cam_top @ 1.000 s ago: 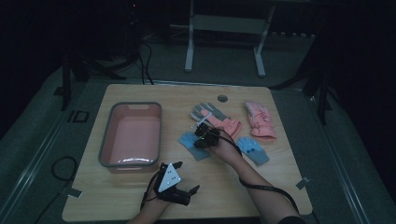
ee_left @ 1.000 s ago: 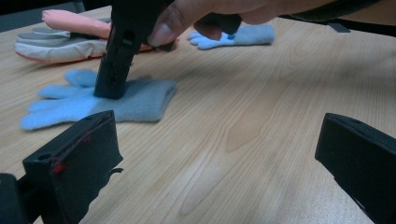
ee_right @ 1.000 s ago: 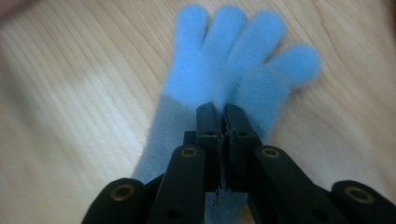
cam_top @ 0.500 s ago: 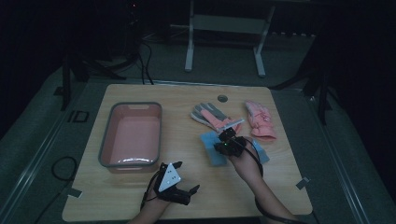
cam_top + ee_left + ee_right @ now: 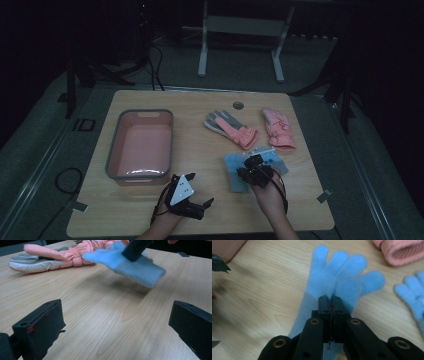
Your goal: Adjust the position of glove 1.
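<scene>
Two grippers work over a wooden table [image 5: 200,200]. Farthest left sits a pink bin [image 5: 140,145] with a grey rim. Just in front of its near right corner, the left gripper [image 5: 197,207] rests low at the table's front edge, its jaws spread wide with nothing but bare wood between them, as the left gripper view shows. Right of it, the right gripper [image 5: 247,167] has its jaws pressed together, pinching a blue glove [image 5: 337,277] near the palm; in the left gripper view that glove [image 5: 135,263] hangs tilted just above the tabletop, casting a shadow below. A second blue glove [image 5: 412,295] lies flat just to the right. Behind them lie a pink and grey glove [image 5: 227,127] and, farther right, a pink glove [image 5: 277,130].
</scene>
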`<state>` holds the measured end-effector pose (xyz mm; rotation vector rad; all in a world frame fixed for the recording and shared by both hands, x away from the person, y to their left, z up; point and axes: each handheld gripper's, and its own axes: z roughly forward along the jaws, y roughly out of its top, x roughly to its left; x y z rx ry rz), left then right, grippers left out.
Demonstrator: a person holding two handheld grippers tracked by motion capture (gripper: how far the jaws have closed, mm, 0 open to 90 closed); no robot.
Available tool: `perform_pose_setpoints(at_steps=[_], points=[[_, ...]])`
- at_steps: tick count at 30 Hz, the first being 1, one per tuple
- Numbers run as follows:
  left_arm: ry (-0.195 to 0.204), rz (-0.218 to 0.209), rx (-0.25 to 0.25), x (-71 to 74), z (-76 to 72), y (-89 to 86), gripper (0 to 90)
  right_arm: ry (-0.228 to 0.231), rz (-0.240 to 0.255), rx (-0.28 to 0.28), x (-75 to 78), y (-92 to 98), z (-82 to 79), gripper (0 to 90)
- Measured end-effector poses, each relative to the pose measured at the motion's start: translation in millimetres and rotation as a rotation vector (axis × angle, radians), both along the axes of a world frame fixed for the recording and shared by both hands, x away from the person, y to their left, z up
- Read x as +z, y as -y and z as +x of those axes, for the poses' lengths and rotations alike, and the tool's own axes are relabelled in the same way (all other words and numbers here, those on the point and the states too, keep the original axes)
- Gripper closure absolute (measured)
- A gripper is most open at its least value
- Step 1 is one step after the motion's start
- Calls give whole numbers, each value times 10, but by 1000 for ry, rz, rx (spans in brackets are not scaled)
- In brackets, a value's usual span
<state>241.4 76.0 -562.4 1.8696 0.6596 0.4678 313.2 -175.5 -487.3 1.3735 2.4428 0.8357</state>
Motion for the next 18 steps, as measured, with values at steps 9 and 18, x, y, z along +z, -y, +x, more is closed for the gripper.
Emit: perform_pose_setpoints(at_steps=[9, 18], points=[[0, 0, 0, 0, 2, 1, 0, -46, -26, 5, -306, 5, -41, 878], [-4, -4, -1, 0, 5, -2, 0, -76, -20, 21, -454, 57, 16, 806]])
